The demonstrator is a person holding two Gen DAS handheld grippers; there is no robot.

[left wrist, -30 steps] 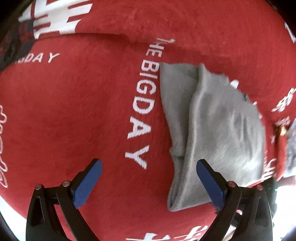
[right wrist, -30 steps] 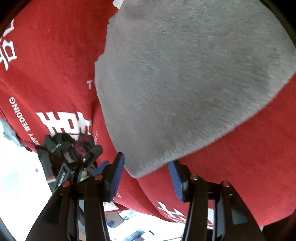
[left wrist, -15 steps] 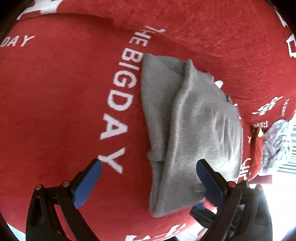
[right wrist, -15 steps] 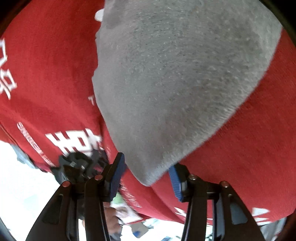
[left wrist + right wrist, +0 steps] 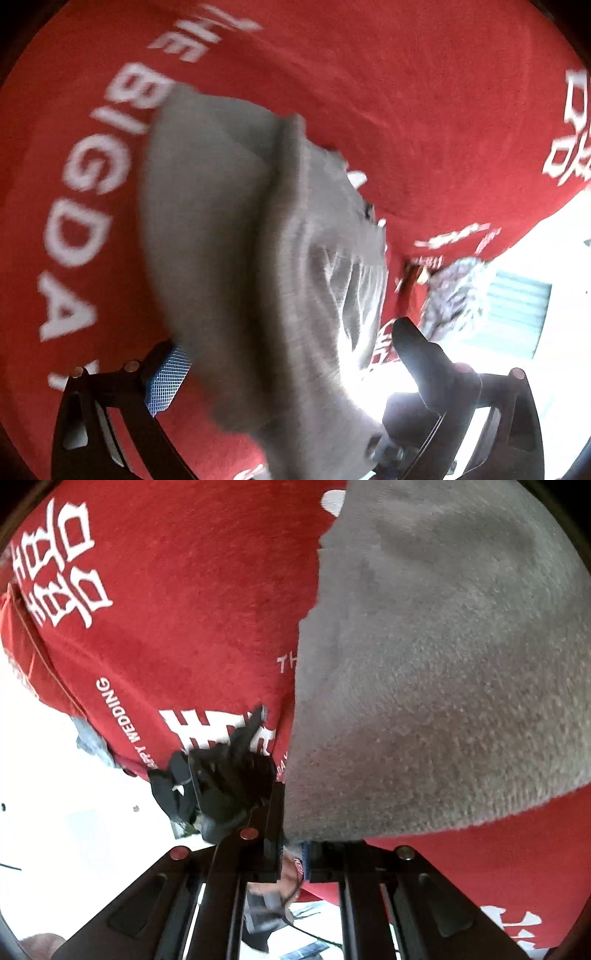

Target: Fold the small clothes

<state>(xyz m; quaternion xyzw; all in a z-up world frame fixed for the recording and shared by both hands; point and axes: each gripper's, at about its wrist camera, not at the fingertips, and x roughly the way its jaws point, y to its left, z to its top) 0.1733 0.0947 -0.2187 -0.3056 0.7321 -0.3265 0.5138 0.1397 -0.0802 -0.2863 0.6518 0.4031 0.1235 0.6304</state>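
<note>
Red fleece cover (image 5: 388,92), printed with white lettering, spread over the tabletop as the working surface; bright window glare at lower right.

Left wrist view. Grey garment (image 5: 229,240): filled the middle of the frame, lying partly folded, one layer ridged over another, its lower right corner lifted. Left tongs (image 5: 288,369): spread wide, garment's near edge between the fingers, blue pad (image 5: 168,380) at lower left not pressing the cloth; apparently placed to take the edge for the next fold. Pointed downward at the cloth.

Right wrist view. Same grey garment (image 5: 443,683): upper right of frame, its corner running down to the right tongs (image 5: 291,845). Right tongs: closing, pinching that corner, presumably to carry it over. Left tool: dark shape at centre left.
</note>
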